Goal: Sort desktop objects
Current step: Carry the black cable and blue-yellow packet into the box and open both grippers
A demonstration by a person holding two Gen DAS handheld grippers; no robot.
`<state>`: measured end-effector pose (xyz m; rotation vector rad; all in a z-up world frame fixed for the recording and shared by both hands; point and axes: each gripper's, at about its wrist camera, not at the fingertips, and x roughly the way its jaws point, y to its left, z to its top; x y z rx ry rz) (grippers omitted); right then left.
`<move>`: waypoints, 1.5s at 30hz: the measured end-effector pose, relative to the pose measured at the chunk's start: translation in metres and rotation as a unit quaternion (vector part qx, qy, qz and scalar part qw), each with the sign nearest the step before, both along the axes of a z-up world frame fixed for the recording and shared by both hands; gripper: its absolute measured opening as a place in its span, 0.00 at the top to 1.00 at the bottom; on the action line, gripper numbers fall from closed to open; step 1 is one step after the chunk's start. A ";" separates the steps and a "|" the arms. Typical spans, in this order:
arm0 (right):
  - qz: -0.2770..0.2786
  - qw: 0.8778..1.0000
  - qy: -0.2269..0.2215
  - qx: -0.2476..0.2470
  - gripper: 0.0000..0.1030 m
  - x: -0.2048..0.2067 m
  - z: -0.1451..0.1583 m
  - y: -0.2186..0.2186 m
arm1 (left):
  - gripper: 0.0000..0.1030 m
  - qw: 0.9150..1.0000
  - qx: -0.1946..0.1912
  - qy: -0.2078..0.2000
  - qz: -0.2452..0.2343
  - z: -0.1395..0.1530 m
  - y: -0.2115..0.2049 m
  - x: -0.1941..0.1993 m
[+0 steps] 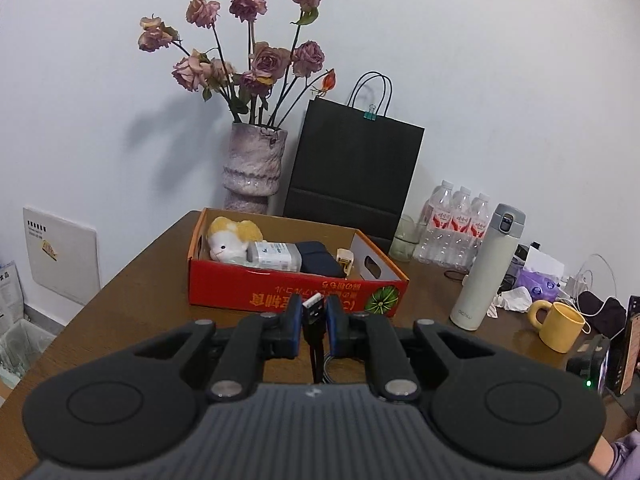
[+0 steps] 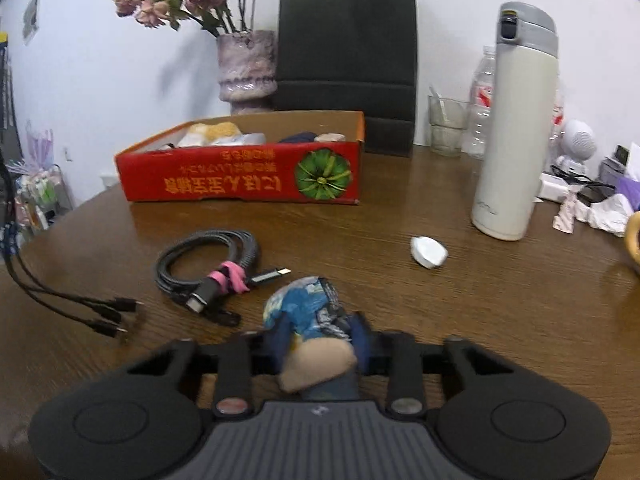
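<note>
My left gripper (image 1: 313, 318) has its fingers pinching the USB plug (image 1: 312, 307) of a black cable, lifted above the brown bench (image 1: 132, 300). Just beyond it sits the red cardboard box (image 1: 280, 292), holding a plush toy (image 1: 230, 242), a clear bottle (image 1: 274, 256) lying on its side and a dark pouch (image 1: 316, 262). My right gripper (image 2: 320, 338) has its fingers pressed on a small blue-and-tan crumpled item (image 2: 316, 328), low over the bench. To its left lies a coiled cable (image 2: 212, 268) bound with a pink tie. A white cap (image 2: 429, 252) lies ahead on the right, near a tall white flask (image 2: 516, 128).
</note>
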<state>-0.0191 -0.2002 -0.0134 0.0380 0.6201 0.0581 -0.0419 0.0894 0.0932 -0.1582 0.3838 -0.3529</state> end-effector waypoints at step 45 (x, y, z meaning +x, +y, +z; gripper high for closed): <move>-0.005 0.998 -0.059 0.013 0.95 0.235 0.143 -0.009 | 0.88 0.995 0.046 0.079 -0.027 0.053 -0.107 0.307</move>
